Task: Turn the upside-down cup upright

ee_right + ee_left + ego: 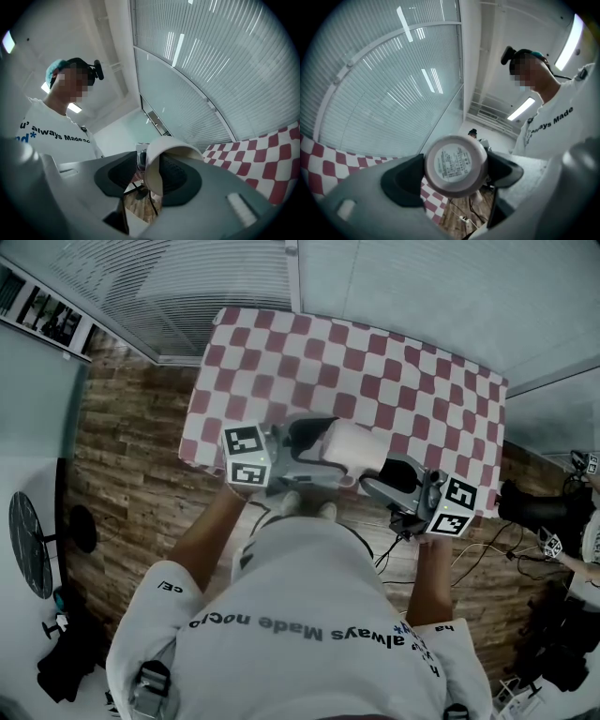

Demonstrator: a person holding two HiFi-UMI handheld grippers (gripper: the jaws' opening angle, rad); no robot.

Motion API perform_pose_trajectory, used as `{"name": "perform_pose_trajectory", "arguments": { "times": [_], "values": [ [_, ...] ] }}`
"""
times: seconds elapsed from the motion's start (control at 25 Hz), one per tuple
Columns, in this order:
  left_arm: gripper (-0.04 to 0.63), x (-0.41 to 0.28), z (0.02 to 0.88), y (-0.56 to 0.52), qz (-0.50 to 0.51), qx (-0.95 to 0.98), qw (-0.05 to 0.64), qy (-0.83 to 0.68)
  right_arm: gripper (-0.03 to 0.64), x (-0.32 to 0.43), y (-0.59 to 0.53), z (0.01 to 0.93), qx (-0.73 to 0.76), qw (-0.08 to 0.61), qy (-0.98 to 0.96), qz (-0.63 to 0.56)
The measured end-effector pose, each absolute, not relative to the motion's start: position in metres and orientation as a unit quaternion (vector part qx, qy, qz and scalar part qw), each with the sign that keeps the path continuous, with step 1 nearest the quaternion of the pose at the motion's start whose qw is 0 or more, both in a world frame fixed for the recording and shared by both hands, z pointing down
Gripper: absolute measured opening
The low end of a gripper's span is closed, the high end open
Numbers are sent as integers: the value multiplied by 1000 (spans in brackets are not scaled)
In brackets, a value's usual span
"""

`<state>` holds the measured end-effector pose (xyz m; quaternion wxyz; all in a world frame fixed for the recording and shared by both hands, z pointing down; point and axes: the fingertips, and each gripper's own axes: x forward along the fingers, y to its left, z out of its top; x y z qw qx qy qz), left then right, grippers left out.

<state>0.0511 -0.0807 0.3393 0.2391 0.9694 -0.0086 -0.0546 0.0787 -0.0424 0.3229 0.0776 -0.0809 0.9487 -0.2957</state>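
Cup (354, 446), sideways, is clenched base-first between the jaws of the left gripper (457, 171), its rim wall loose between the released jaws of the right gripper (149, 174), so the left alone should roll it mouth-up over the desk (375, 362).

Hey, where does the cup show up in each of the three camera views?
Head view: cup at centre, lying sideways.
Left gripper view: lower centre, labelled base facing the camera, between the fingers.
Right gripper view: lower centre, open rim toward the camera, one of the fingers inside it.
Shared landmark: checked tablecloth, top centre, lower left, lower right.
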Motion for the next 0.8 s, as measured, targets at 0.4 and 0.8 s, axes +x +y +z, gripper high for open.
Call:
{"name": "perform_pose_trajectory", "arguments": {
  "times": [0.4, 0.8],
  "values": [
    [414, 50, 340, -86, -86, 964, 249, -26, 277, 89, -44, 331, -179, -73, 955, -227],
    [414, 50, 341, -88, -101, 963, 248, -37, 434, 80, -49, 341, -282, -318, 904, -54]
  ]
}}
